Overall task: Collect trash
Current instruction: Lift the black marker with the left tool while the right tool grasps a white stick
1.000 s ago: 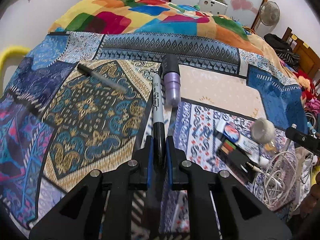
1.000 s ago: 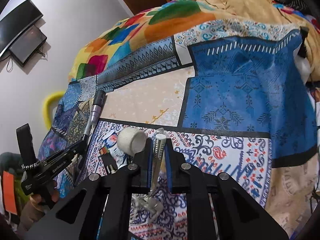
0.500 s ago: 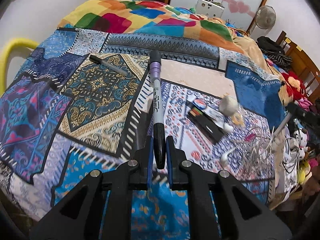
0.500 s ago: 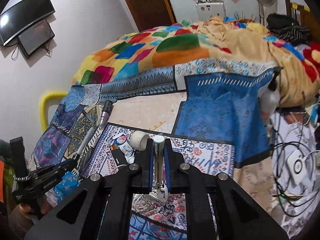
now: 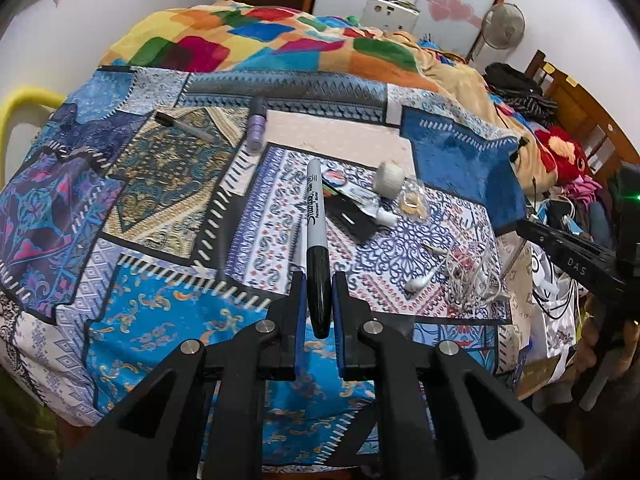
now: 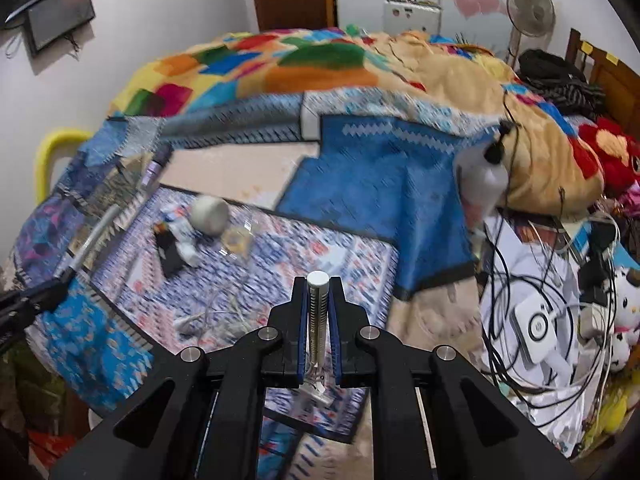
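We have the left gripper [image 5: 318, 304] pinching a black Sharpie marker [image 5: 316, 236] by its cap end, the barrel pointing out toward twelve o'clock above the bed [image 5: 168, 320]. The right gripper [image 6: 318, 320] is pressed onto a slim silvery ribbed tube with a white cap [image 6: 318, 312]; what it is exactly we cannot tell.

Both items look light and rigid, so we judge a light squeeze enough, though the marker's smooth plastic could pivot or slip since it is held near one end; a grip closer to mid-barrel would steady it.

On the patchwork bedspread lie a purple marker [image 5: 256, 128] at eleven o'clock, a grey pen [image 5: 184, 126] farther left, a white roll [image 5: 390, 179] and a flat dark packet [image 5: 352, 220] at one o'clock, and a soft tangle of white earphone cable [image 5: 468, 276] at two to three o'clock, which would snag and is best lifted by the bundle.
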`<act>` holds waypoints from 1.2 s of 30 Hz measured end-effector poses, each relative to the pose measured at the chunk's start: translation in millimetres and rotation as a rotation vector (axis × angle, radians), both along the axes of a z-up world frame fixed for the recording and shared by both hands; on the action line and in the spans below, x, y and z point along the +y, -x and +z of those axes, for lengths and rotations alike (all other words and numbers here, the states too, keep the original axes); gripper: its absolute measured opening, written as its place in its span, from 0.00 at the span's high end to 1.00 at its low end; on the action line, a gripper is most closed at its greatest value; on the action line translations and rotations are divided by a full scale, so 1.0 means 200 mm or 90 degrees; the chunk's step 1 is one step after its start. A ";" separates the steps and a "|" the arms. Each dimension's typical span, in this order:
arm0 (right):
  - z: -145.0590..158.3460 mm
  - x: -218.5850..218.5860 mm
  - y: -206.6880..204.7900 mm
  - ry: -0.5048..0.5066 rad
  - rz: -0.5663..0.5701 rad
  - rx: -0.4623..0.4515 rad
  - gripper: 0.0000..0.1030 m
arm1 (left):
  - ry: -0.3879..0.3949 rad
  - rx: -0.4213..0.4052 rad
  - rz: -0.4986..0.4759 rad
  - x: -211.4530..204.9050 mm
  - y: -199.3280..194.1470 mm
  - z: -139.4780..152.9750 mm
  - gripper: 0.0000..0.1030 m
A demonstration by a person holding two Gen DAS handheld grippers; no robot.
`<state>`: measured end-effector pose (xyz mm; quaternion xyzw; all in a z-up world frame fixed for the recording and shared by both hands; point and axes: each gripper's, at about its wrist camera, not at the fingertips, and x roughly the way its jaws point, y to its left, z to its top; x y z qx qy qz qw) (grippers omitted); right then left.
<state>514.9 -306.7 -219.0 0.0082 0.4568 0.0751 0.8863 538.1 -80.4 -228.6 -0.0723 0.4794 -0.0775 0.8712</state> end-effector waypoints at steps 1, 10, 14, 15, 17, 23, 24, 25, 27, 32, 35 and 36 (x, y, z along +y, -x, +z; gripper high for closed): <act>0.00 -0.02 0.01 0.000 -0.003 0.000 0.91 | -0.005 0.002 0.003 0.00 -0.01 -0.01 0.89; -0.13 -0.15 -0.09 -0.010 -0.014 0.077 0.90 | 0.004 0.036 0.031 0.00 -0.02 -0.15 0.89; -0.22 -0.20 -0.12 -0.081 -0.005 0.129 0.90 | 0.004 0.045 0.037 0.02 -0.02 -0.18 0.89; -0.22 -0.22 -0.12 -0.101 -0.004 0.131 0.90 | 0.002 0.045 0.037 0.02 -0.02 -0.18 0.89; -0.21 -0.22 -0.10 -0.105 -0.005 0.118 0.90 | -0.001 0.046 0.039 0.02 -0.02 -0.18 0.89; -0.23 -0.15 -0.04 -0.036 0.045 0.091 0.90 | -0.002 0.040 0.038 0.02 -0.01 -0.18 0.89; -0.24 -0.14 -0.03 -0.015 0.049 0.092 0.90 | 0.000 0.040 0.037 0.02 0.00 -0.18 0.89; -0.24 -0.14 -0.04 -0.007 0.050 0.093 0.90 | -0.001 0.040 0.036 0.02 0.00 -0.18 0.89; -0.23 -0.17 -0.02 -0.024 0.057 0.096 0.90 | -0.007 0.040 0.035 0.02 0.01 -0.18 0.89; -0.17 -0.29 0.00 -0.069 0.059 0.089 0.78 | -0.007 0.030 0.030 0.02 0.04 -0.15 0.89; -0.15 -0.34 0.03 -0.067 0.056 0.073 0.48 | -0.012 0.024 0.031 0.02 0.04 -0.14 0.89; -0.15 -0.35 0.03 -0.070 0.054 0.067 0.47 | -0.013 0.023 0.031 0.02 0.05 -0.14 0.89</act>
